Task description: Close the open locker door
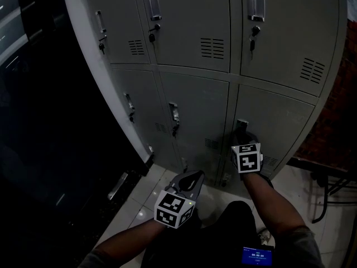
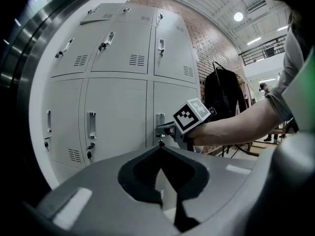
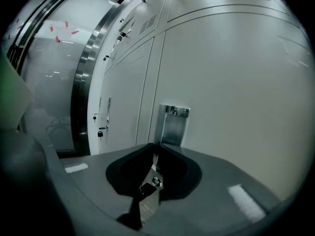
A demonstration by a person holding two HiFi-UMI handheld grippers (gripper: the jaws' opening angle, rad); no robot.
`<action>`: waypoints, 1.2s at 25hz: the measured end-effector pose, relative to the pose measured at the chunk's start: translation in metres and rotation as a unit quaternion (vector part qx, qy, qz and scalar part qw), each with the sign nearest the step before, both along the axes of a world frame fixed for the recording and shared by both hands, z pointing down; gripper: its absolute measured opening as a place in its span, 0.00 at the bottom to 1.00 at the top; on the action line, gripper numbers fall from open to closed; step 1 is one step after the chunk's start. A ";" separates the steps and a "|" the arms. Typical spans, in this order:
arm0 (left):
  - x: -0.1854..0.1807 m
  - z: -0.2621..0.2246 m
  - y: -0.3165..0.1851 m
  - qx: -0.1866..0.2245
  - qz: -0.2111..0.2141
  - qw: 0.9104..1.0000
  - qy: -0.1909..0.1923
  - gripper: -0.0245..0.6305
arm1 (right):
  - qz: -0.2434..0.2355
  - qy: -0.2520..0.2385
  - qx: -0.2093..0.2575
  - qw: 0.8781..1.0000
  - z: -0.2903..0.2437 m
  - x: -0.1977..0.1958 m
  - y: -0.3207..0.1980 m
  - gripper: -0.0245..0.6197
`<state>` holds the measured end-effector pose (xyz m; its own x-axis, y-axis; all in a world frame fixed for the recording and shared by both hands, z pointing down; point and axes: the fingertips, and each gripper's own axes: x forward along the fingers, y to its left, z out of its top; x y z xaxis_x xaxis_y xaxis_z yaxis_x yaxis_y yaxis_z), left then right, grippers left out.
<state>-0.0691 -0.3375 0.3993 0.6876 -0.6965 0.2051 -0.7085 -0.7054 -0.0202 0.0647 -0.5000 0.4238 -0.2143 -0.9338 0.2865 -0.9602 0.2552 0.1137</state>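
A bank of grey lockers [image 1: 195, 66] stands before me; every door I can see lies flush. The lower right door [image 1: 276, 121] carries a metal handle [image 3: 175, 126]. My right gripper [image 3: 156, 145] has its tips together against this door, just under the handle, with nothing held. A key in the lock [image 3: 155, 181] shows through the gap behind the tips. In the left gripper view the right gripper [image 2: 161, 130] touches the handle [image 2: 160, 119]. My left gripper [image 1: 194, 177] hangs low over the floor, away from the lockers, shut and empty [image 2: 160, 150].
A dark glass wall with a metal frame [image 1: 83, 49] flanks the lockers on the left. A brick wall and dark chair legs [image 1: 329, 188] are on the right. Dark clothes hang on a rack [image 2: 221, 95] beside the lockers. The floor is white tile [image 1: 139, 200].
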 end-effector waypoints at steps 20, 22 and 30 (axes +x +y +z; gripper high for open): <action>-0.002 -0.004 0.000 0.001 0.002 1.000 0.003 0.04 | 0.009 0.016 0.014 1.000 0.000 -0.003 0.002 0.16; -0.002 -0.004 0.000 0.002 0.002 1.000 0.004 0.04 | 0.011 0.018 0.016 1.000 0.001 -0.001 0.004 0.16; 0.002 -0.007 0.001 0.006 0.006 1.000 0.006 0.04 | -0.011 0.015 0.004 1.000 0.006 0.011 0.032 0.22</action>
